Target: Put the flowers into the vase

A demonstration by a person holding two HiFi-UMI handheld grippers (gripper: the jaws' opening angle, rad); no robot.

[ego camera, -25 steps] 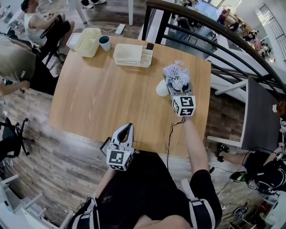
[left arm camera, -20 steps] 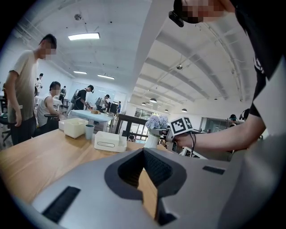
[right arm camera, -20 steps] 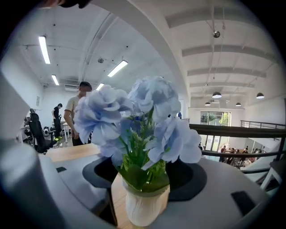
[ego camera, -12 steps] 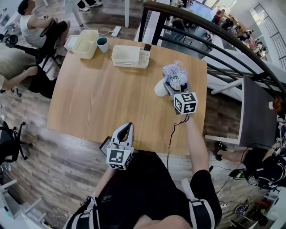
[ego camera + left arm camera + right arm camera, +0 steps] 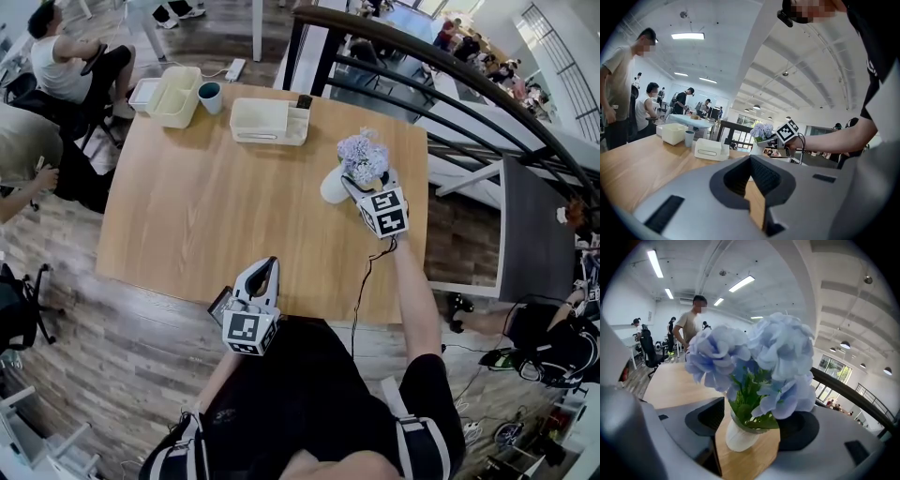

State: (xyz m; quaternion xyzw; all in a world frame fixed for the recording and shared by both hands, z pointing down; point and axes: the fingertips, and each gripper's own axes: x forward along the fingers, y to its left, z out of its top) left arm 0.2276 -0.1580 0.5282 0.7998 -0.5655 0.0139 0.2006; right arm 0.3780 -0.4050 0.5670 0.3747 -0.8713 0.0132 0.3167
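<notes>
A small white vase (image 5: 330, 185) stands on the right part of the wooden table (image 5: 206, 197) with a bunch of pale blue flowers (image 5: 363, 156) upright in it. My right gripper (image 5: 355, 182) is at the vase. In the right gripper view the vase (image 5: 738, 437) and the flowers (image 5: 759, 352) sit between the two wide-apart jaws, and neither pad touches them, so my right gripper (image 5: 752, 420) is open. My left gripper (image 5: 272, 268) hovers at the table's near edge. Its jaws meet at the tips with nothing in them. The left gripper view also shows the flowers (image 5: 761, 130).
Along the far edge sit two cream boxes (image 5: 176, 89), a teal cup (image 5: 213, 94) and a white box (image 5: 270, 120). A dark stair railing (image 5: 450, 84) runs behind and to the right of the table. People sit and stand at the left, near an office chair (image 5: 23, 300).
The right gripper has turned a little beside the vase. The flowers stay in the vase. The left gripper has not moved.
</notes>
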